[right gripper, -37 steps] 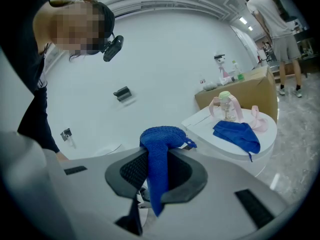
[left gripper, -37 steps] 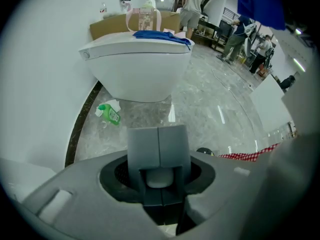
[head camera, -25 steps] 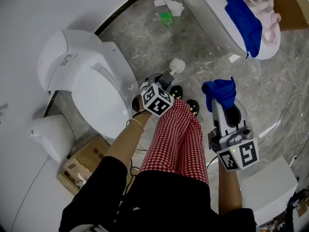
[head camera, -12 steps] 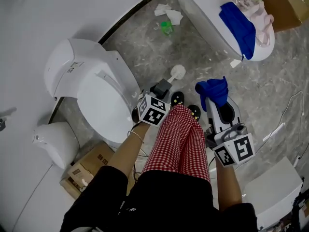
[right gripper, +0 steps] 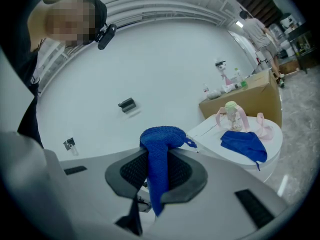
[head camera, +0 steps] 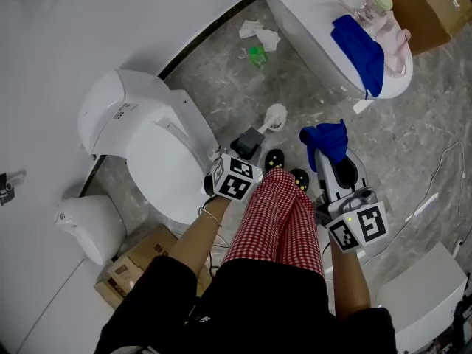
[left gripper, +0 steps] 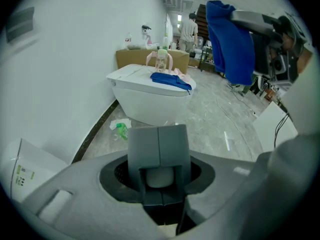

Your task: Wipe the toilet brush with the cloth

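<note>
Clearly nothing has been wiped yet: cloth and brush are each in a grip, but they sit apart with no contact between them. Nearest me, the person stands in red checked trousers (head camera: 269,220) and holds one tool in each hand. The right tool (head camera: 323,152) has its jaws shut on the blue cloth (head camera: 325,135), which is pinched at a fold, bunches over the tips and hangs down between them. The left tool (head camera: 252,139) tilts down toward the floor, its jaws clamped round the white handle of the toilet brush (head camera: 275,116). The brush's round white head sticks out just past the tips, over the marbled floor (head camera: 221,80) and near the toilet (head camera: 147,142), whose lid is down. I would judge both pick-ups done and the whole wiping left: the cloth has to be brought across to the brush and rubbed along it. Farther off, a second white toilet (head camera: 310,28) carries a spare blue cloth (head camera: 359,43) and a small bottle (head camera: 376,1). A green bottle (head camera: 257,54) lies on the floor by the wall.
</note>
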`<action>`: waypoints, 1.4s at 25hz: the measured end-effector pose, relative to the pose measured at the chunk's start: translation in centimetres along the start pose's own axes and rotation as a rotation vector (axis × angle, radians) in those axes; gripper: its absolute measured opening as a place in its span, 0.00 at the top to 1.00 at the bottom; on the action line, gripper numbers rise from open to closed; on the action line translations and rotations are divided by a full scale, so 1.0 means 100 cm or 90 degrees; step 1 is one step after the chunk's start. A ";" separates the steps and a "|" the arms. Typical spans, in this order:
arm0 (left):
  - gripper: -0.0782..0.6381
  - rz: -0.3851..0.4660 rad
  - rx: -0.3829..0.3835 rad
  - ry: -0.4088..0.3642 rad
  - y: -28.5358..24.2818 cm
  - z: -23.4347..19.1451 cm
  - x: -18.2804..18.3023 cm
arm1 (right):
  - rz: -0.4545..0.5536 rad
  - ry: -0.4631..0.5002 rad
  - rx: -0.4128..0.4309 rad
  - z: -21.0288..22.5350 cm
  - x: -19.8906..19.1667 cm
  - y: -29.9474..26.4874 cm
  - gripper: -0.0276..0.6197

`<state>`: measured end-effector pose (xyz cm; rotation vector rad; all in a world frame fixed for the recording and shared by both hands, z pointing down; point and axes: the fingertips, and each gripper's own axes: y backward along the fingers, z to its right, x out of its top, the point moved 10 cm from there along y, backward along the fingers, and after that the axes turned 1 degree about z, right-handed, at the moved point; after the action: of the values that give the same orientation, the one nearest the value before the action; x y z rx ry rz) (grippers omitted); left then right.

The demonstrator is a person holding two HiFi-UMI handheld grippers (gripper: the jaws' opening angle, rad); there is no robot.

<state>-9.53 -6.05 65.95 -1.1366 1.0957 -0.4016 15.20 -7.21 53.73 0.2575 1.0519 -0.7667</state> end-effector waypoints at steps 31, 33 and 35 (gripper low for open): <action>0.66 0.107 -0.013 0.025 0.076 0.002 0.062 | 0.028 0.046 0.038 -0.027 0.066 0.003 0.86; 0.66 0.115 -0.013 0.021 0.081 0.002 0.067 | 0.030 0.050 0.036 -0.028 0.070 0.005 0.86; 0.66 0.123 -0.012 0.017 0.086 0.002 0.071 | 0.033 0.055 0.035 -0.029 0.075 0.006 0.85</action>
<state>-8.25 -7.57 55.02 -1.0336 1.2232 -0.2556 15.61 -8.55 45.80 0.3668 1.1016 -0.7435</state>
